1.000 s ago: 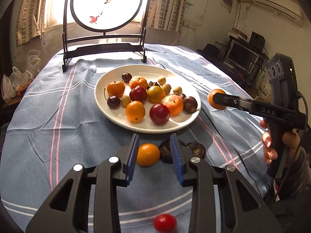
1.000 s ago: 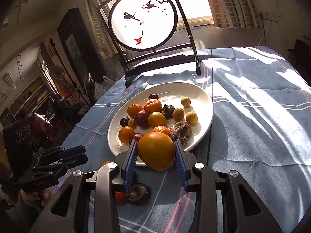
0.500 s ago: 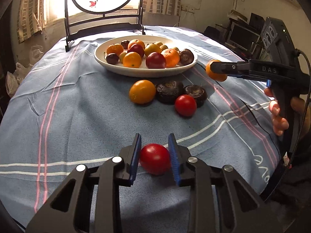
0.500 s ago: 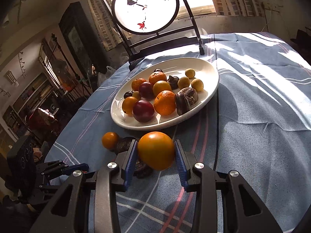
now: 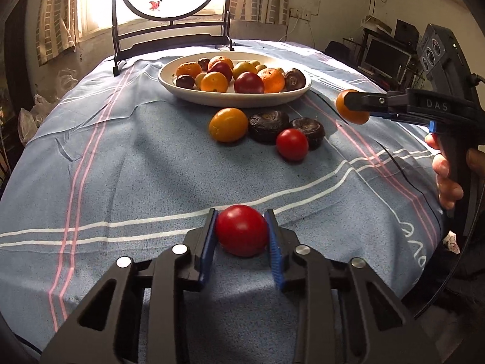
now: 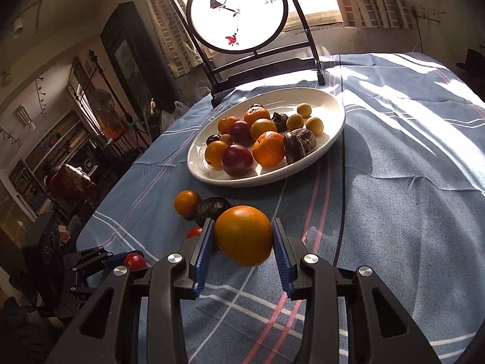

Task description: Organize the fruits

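My left gripper point(image 5: 241, 233) is shut on a red tomato point(image 5: 241, 230) low over the blue cloth near the table's front. My right gripper point(image 6: 242, 236) is shut on an orange fruit point(image 6: 244, 235) and holds it above the cloth; it also shows in the left wrist view point(image 5: 351, 106) at the right. A white plate point(image 5: 230, 98) with several fruits sits toward the back. In front of it lie an orange fruit point(image 5: 228, 124), two dark wrinkled fruits point(image 5: 268, 126) and another red tomato point(image 5: 292, 144).
A round painted screen on a black stand point(image 5: 169, 6) stands behind the plate by the window. The cloth point(image 5: 121, 166) drops off at the table's rounded edges. Furniture and shelves crowd the room on both sides.
My left gripper closed on the red tomato near the table's front. My right gripper drew back from the plate toward the front, still holding the orange fruit.
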Demonstrator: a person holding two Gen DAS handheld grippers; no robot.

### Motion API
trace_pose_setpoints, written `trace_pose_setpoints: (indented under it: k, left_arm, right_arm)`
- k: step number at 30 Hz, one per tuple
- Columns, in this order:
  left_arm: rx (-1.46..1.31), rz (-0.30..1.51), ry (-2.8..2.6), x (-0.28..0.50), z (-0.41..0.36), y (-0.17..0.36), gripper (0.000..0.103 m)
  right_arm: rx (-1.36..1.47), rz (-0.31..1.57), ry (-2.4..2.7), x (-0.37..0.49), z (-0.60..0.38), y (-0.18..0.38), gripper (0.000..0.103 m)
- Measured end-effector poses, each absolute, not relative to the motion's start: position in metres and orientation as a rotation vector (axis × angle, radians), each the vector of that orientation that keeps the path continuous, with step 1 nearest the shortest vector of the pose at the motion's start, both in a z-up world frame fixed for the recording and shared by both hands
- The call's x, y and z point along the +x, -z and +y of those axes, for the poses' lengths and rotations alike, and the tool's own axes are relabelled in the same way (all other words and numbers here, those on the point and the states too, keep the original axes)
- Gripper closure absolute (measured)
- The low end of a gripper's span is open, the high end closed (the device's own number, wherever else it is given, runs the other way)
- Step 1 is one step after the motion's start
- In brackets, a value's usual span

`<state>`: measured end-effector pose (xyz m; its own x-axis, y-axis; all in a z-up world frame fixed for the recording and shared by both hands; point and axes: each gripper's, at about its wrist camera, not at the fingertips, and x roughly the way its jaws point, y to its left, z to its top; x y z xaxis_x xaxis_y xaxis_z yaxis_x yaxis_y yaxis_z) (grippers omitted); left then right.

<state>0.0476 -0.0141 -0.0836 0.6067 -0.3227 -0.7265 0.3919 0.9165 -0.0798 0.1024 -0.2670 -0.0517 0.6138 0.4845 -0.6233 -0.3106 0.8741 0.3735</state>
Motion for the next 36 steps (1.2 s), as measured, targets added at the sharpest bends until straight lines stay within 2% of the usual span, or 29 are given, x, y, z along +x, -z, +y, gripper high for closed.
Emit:
trace_pose_setpoints:
  k: [6, 11, 18, 26, 27, 29, 31, 36]
  left_arm:
    - [0.063, 0.81, 0.424, 0.045, -0.014, 0.079, 0.073]
    - [0.013, 0.743, 0.449, 0.061, -0.012, 0.045, 0.073]
    - [-0.039, 0.704, 0.445, 0.152, -0.025, -0.002, 0.073]
    - [-0.106, 0.843, 0.334, 0.258, -0.043, 0.031, 0.072]
    - [-0.136, 0.854, 0.326, 0.26, -0.039, 0.033, 0.071]
    - [-0.171, 0.827, 0.34, 0.251, -0.031, 0.029, 0.059]
    - [-0.159, 0.788, 0.344, 0.232, -0.026, 0.023, 0.048]
    - [-0.065, 0.827, 0.41, 0.184, -0.025, 0.029, 0.047]
  right_arm:
    - [0.249, 0.784, -0.46, 0.099, -0.272, 0.052, 0.065]
    - [0.243, 0.751, -0.46, 0.109, -0.275, 0.033, 0.065]
    - [0.214, 0.723, -0.443, 0.175, -0.268, -0.002, 0.065]
    - [0.227, 0.774, -0.404, 0.255, -0.248, 0.021, 0.063]
    - [0.245, 0.762, -0.415, 0.253, -0.249, 0.021, 0.053]
    - [0.255, 0.726, -0.424, 0.24, -0.253, 0.018, 0.044]
    - [0.227, 0.724, -0.413, 0.223, -0.254, 0.017, 0.044]
    - [0.167, 0.755, -0.383, 0.166, -0.261, 0.029, 0.044]
